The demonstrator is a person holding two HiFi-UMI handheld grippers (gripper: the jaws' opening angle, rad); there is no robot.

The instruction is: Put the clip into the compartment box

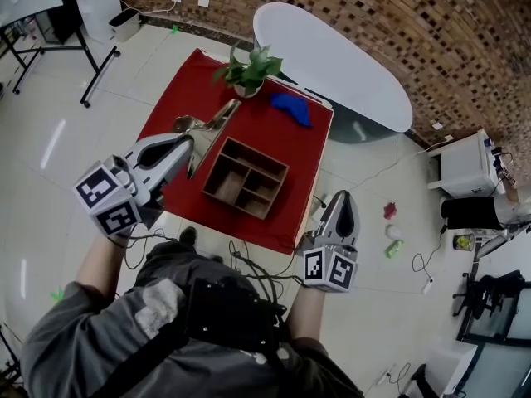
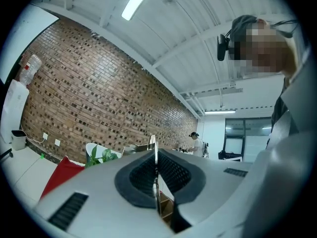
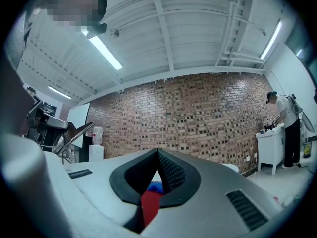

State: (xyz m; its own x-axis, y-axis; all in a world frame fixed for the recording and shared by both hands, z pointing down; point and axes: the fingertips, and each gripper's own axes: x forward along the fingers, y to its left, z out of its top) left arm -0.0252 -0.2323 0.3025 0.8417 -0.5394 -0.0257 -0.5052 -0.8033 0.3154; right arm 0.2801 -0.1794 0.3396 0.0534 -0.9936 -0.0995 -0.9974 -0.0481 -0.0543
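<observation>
A large silver metal clip [image 1: 217,121] hangs above the left part of the red-covered table [image 1: 178,98], with my left gripper [image 1: 187,145] shut on it. In the left gripper view the clip [image 2: 154,150] shows as a thin metal blade pinched between the black pads. The wooden compartment box [image 1: 246,177] stands on the red cloth just right of the clip, with its open cells showing nothing inside; a corner of the box [image 2: 166,208] peeks under the left jaws. My right gripper [image 1: 342,208] is shut and holds nothing, off the table's right front edge.
A potted plant [image 1: 249,70] and a blue cloth [image 1: 290,108] sit at the far side of the red cloth. A white oval table [image 1: 332,56] stands behind. Cables [image 1: 249,265] and small items [image 1: 392,237] lie on the floor to the right.
</observation>
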